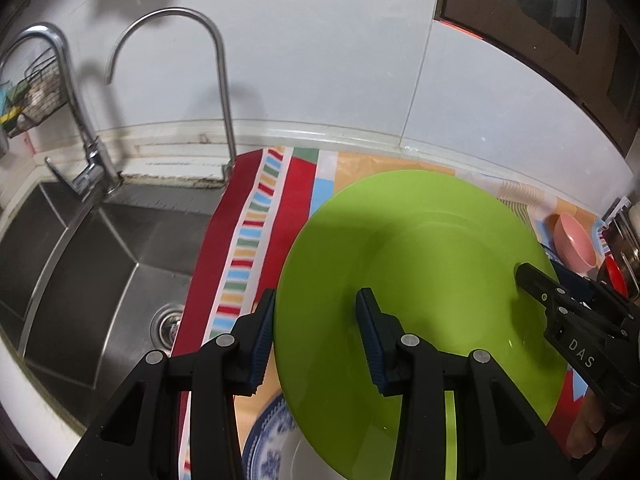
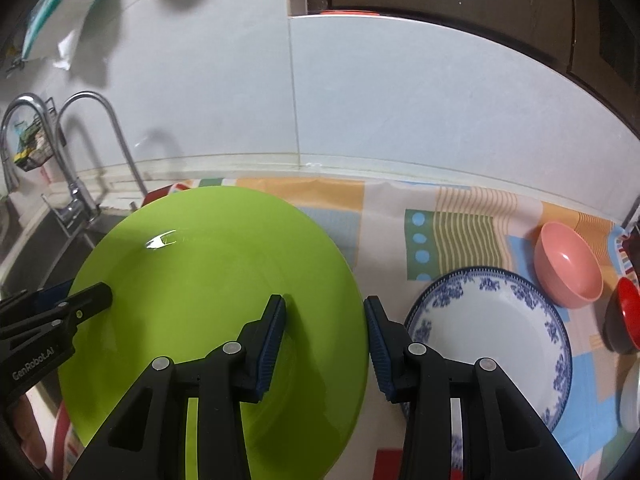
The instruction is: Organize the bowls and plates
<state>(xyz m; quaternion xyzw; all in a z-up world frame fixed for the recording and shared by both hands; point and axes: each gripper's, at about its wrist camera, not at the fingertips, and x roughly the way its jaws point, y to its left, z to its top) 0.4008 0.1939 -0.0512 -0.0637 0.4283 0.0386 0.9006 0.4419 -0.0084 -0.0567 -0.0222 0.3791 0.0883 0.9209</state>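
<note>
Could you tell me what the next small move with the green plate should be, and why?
Probably carry the green plate sideways over the blue-patterned plate and lower it there. Both the left gripper and the right gripper straddle opposite rims, and it seems lifted off the cloth, so stacking plates looks closest.

Big plate (image 2: 216, 280) showing bright green, plain. Other plate (image 2: 492, 344) showing white with blue flowers round rim. One bowl (image 2: 568, 268) looking pink, another bowl (image 2: 626, 312) red inside. Cloth (image 1: 256, 216) showing red, blue, yellow, green stripes. Sink (image 1: 92, 264) shining grey. Gripper pads (image 2: 274, 340) showing dark blue.
</note>
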